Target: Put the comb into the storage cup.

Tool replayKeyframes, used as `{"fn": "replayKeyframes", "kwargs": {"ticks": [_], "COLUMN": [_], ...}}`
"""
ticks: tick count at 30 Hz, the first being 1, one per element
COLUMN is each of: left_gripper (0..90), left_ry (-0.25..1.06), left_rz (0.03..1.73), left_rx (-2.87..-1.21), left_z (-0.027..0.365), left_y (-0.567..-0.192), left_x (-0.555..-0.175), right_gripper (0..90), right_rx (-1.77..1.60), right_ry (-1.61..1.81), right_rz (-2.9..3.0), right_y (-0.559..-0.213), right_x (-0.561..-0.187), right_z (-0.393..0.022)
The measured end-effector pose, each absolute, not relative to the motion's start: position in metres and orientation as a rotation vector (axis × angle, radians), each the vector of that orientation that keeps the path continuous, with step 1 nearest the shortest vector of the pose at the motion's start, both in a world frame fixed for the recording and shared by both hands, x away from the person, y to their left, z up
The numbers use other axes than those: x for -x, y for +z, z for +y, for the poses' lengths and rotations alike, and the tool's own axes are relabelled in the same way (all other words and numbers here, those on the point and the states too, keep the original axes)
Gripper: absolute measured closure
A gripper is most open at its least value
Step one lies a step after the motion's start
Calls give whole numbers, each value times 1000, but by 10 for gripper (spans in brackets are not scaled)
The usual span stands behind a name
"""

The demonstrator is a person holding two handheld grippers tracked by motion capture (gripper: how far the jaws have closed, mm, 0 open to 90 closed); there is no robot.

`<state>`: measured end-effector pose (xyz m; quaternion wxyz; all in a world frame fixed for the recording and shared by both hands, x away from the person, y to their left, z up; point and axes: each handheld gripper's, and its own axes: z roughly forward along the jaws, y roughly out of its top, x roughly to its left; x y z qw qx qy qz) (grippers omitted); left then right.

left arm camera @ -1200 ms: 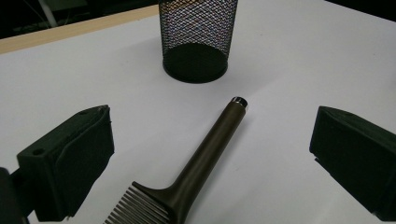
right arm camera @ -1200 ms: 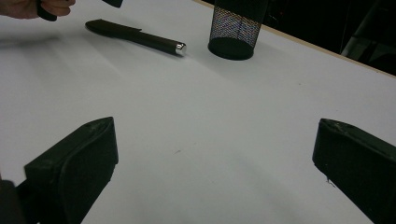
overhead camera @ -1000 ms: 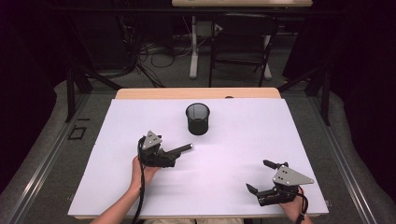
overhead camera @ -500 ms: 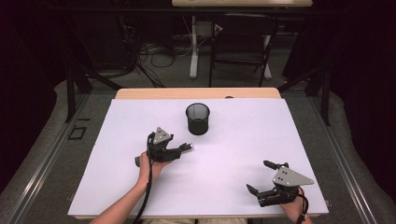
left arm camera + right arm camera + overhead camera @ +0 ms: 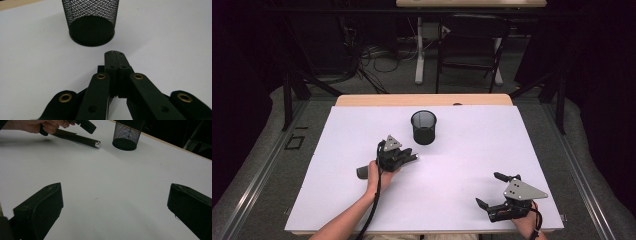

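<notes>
The left tongs (image 5: 412, 158) hide much of the dark rod (image 5: 77, 138)

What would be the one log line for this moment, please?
left gripper: shut, empty, near mesh cup | pen: lying under it | right gripper: open, idle | table: white

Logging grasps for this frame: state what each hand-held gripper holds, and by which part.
Nothing is held. The left hand-held gripper has its jaws shut on nothing, above a pen lying on the table; the right hand-held gripper is open and empty.

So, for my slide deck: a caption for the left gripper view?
Left gripper, jaws closed, pointing at a black wire-mesh cup on the white table.
</notes>
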<state>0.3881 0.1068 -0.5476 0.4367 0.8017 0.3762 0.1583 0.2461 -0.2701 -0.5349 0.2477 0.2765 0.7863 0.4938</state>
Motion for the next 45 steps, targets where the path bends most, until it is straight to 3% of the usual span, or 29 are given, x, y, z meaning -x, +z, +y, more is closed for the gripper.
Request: {"fn": "replayKeyframes", "kwargs": {"ticks": [45], "left_gripper": [899], "left_ry": [314], "left_rz": [878], "left_rx": [-2157], "left_z": [84], "left_y": [-560], "left_x": [-389], "right_gripper": [1], "right_rx": [-745], "right_ry": [1347], "right_rz": [2137], "right_y": [-533], "right_x": [-243], "right_z": [-271]}}
